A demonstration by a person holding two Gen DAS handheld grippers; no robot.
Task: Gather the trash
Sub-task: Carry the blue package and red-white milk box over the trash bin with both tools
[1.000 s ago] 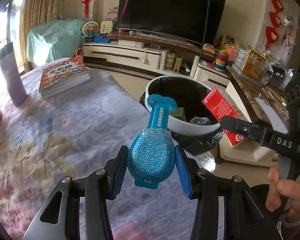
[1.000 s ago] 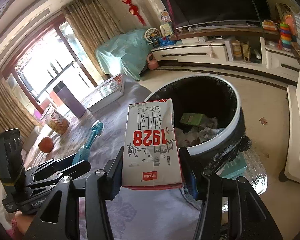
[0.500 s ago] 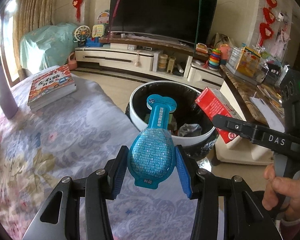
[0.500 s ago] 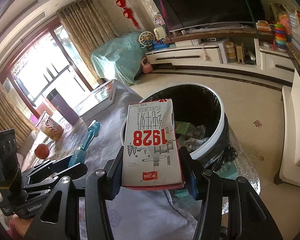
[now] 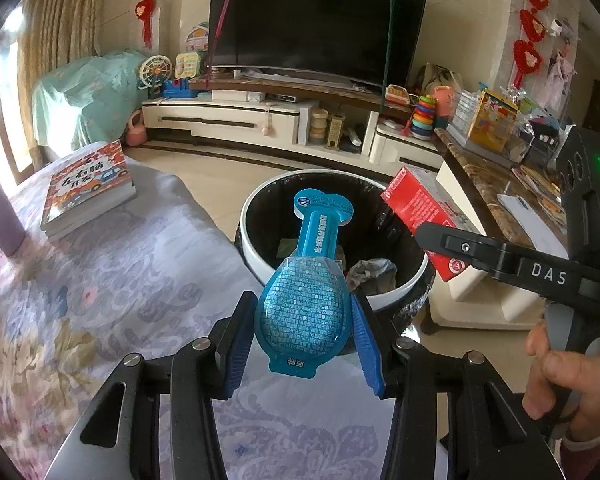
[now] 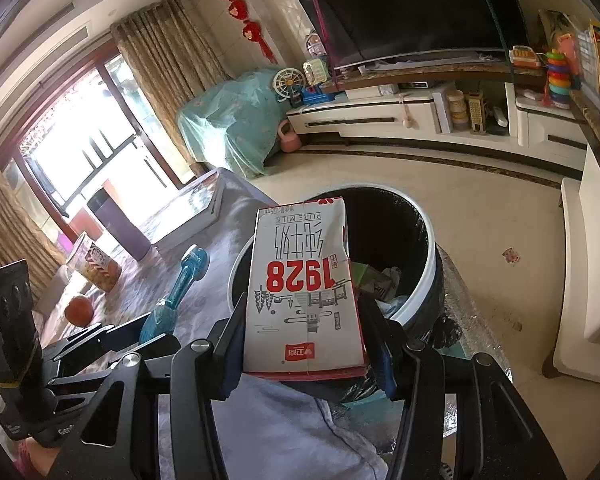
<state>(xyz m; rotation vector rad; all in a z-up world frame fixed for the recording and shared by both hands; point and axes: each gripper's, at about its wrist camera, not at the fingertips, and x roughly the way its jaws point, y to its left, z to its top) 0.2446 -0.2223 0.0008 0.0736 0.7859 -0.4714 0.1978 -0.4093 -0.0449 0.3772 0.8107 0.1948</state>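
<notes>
Beyond the table's far edge, the trash bin (image 5: pixel 396 300) is standing on the tiled floor, its white rim just past the floral tablecloth (image 5: pixel 100 280), its black-lined mouth gaping open with crumpled scraps lying inside. The left gripper (image 5: pixel 304 332) is clenching the blue blister pack (image 5: pixel 302 312) by its round lower part, the pack's neck pointing over the near rim. The right gripper (image 6: pixel 304 340) is grasping the milk carton (image 6: pixel 302 292) by its sides, the carton hanging over the bin's near rim, upside down to the camera. Between bin and TV stand (image 5: pixel 236 118), bare floor is lying open. On the table, a stack of books (image 5: pixel 88 188) is sitting near the far corner, with a purple tumbler (image 6: pixel 118 228), a snack jar (image 6: pixel 96 264) and an orange fruit (image 6: pixel 79 310) further along the cloth.
</notes>
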